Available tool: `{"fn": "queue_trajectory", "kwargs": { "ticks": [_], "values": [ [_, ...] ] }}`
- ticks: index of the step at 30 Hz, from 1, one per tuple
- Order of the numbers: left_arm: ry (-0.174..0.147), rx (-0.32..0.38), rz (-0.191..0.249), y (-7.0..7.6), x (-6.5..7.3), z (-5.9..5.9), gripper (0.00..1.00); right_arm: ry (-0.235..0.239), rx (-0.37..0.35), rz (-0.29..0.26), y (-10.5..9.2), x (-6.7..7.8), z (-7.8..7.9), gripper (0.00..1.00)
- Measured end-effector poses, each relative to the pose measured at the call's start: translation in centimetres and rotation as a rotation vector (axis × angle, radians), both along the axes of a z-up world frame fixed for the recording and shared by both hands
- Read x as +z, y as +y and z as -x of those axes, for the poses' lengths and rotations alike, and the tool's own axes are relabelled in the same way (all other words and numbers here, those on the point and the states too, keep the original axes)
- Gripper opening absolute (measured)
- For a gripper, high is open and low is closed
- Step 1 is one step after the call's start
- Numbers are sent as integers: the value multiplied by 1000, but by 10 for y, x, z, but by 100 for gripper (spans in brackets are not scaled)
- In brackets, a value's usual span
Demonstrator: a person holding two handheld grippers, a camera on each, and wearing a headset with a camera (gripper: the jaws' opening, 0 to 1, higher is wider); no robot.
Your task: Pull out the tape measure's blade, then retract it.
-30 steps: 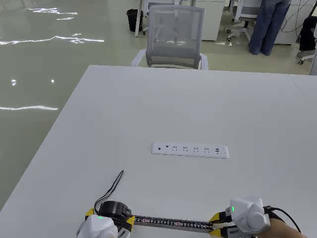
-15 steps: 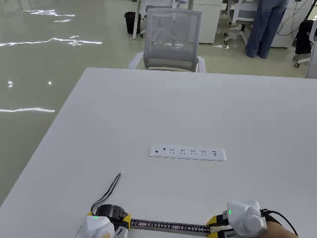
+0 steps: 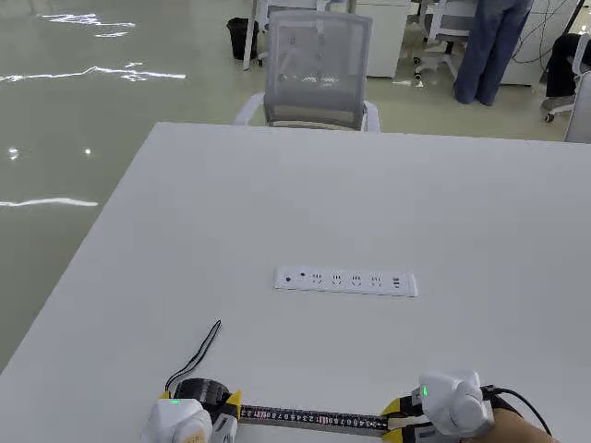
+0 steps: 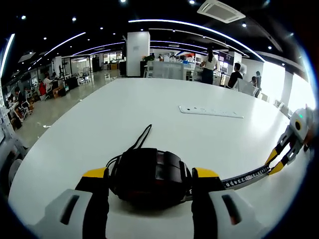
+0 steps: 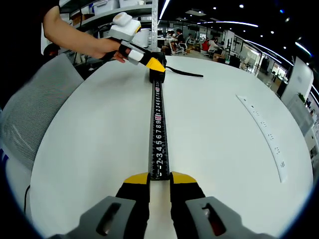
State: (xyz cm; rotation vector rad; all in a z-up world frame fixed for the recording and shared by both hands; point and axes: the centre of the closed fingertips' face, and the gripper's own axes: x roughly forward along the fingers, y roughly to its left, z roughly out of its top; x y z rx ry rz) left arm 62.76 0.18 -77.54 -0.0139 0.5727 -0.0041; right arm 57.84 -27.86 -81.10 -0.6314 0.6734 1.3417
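Observation:
The black tape measure case (image 4: 148,175) rests on the white table (image 3: 351,203), and my left gripper (image 4: 149,174) is shut on it, yellow-tipped fingers on both sides. In the head view the case (image 3: 205,395) sits at the bottom left beside my left gripper (image 3: 226,408). The dark blade (image 3: 312,419) runs rightward, flat over the table, to my right gripper (image 3: 395,420). In the right gripper view the blade (image 5: 159,134) stretches away from the case (image 5: 157,73), and my right gripper (image 5: 159,178) is shut on its end. A black wrist strap (image 3: 198,354) trails from the case.
A white power strip (image 3: 345,281) lies mid-table beyond the blade. A grey mesh office chair (image 3: 317,66) stands at the table's far edge. A person (image 3: 494,46) stands in the far background. A black cable (image 3: 517,402) runs from the right gripper.
The head camera has tilted, so everything sits slightly lower and further left. The blade spans about the same length between the grippers; both keep their hold.

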Motion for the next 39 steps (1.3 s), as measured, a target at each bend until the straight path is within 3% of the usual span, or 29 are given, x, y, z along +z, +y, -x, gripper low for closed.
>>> {"fn": "queue_trajectory", "kwargs": {
  "ticks": [18, 39],
  "values": [
    [17, -16, -74, 1, -4, 0, 62, -5, -4, 9, -1, -1, -1, 14],
    [39, -46, -58, 1, -5, 1, 61, -28, 1, 4, 5, 13, -3, 14]
  ]
}}
